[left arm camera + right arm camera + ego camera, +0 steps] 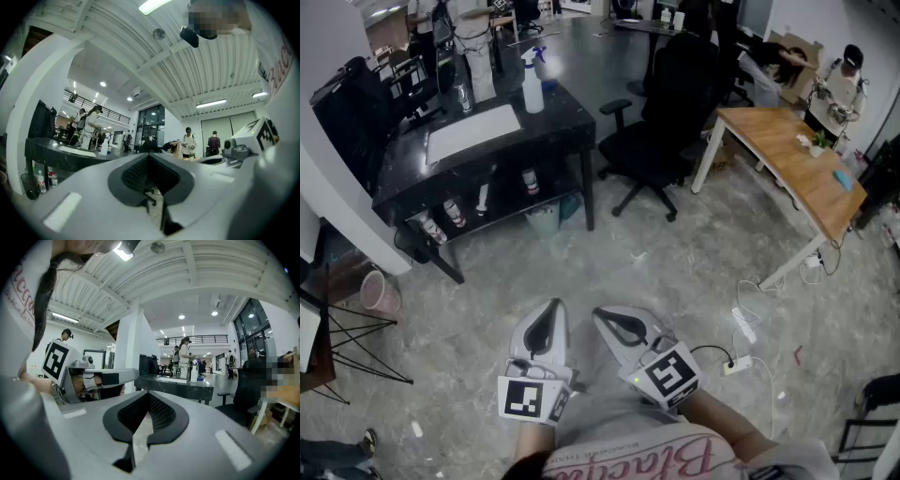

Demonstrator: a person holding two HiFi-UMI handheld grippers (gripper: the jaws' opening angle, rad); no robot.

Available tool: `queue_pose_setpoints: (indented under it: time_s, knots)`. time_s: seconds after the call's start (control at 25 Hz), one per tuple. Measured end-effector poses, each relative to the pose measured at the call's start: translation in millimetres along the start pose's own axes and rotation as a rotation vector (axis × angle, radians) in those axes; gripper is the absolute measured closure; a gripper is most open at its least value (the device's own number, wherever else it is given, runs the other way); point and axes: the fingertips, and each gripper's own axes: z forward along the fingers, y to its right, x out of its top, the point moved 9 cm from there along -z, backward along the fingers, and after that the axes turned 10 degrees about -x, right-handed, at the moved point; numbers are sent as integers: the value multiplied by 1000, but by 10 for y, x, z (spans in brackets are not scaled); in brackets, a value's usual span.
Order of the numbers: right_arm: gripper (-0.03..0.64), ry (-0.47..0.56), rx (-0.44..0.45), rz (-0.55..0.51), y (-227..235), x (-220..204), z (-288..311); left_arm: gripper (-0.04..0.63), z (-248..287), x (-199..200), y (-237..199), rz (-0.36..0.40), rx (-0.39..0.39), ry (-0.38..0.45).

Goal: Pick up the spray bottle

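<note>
The spray bottle (532,82), white with a blue trigger head, stands upright on the far right part of a black table (553,127). It shows small and distant in the left gripper view (104,146) and in the right gripper view (193,372). Both grippers hang low in front of the person's body, far from the table. The left gripper (551,305) is shut with nothing between its jaws (149,154). Beside it, the right gripper (602,314) is also shut and empty (149,392).
A black office chair (661,122) stands right of the table, with a wooden desk (797,159) beyond it. A white mat (473,131) lies on the black table, with bottles (455,214) on its lower shelf. A power strip and cables (741,328) lie on the concrete floor; a pink bin (380,292) is at left.
</note>
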Motion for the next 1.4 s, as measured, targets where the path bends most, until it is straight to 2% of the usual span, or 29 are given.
queue_pose_setpoints:
  time_s: [0.44, 0.6, 0.76, 1.4]
  knots:
    - [615, -6, 9, 18, 282, 8, 260, 597, 318, -89, -192, -27, 1, -30]
    - [615, 27, 59, 35, 407, 30, 481, 597, 468, -130, -361, -28, 21, -37]
    - [615, 10, 77, 21, 569, 64, 770, 597, 682, -134, -570, -26, 43, -43]
    - [615, 42, 123, 18, 1511, 488, 1850, 597, 1857, 173, -1315, 53, 55, -40]
